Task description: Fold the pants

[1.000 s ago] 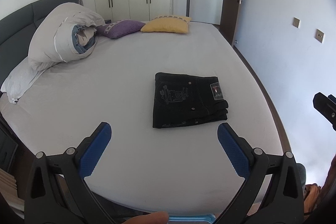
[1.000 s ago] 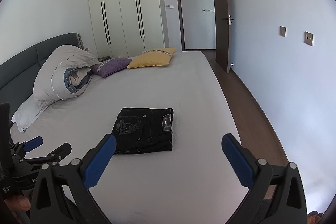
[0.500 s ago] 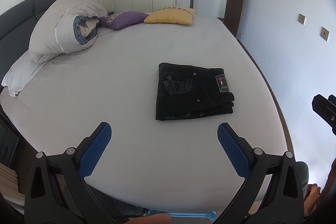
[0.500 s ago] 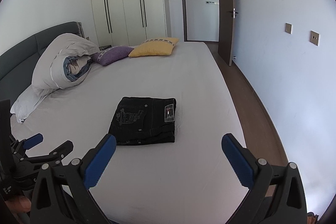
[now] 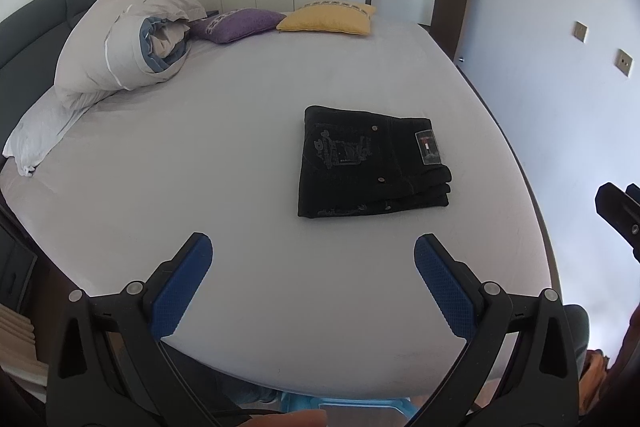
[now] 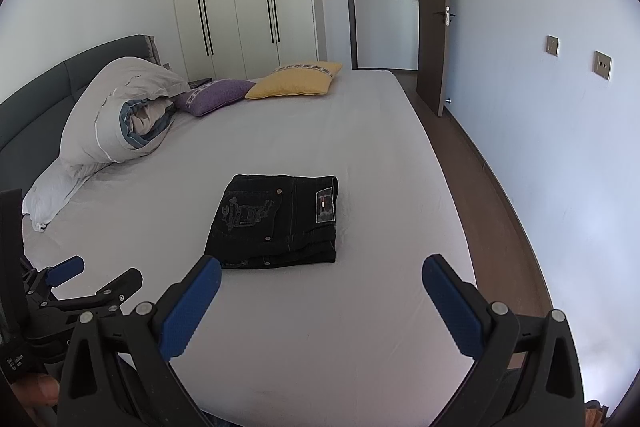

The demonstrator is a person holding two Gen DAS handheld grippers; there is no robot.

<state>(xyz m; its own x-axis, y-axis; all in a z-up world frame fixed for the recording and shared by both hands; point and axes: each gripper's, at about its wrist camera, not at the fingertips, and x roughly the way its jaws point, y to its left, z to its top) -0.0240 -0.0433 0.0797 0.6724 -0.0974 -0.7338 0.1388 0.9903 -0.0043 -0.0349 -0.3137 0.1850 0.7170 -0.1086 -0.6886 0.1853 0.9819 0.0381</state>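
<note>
Left claw (image 5: 312,263) gapes short of folded pants (image 5: 372,163).

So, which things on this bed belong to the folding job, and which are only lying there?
Belonging to the job:
- folded black denim pants, flat on the grey bed sheet
- left gripper, fingers open, empty
- right gripper, fingers open, empty

Only lying there:
- rolled grey duvet
- purple cushion
- yellow cushion
- white pillow
</note>
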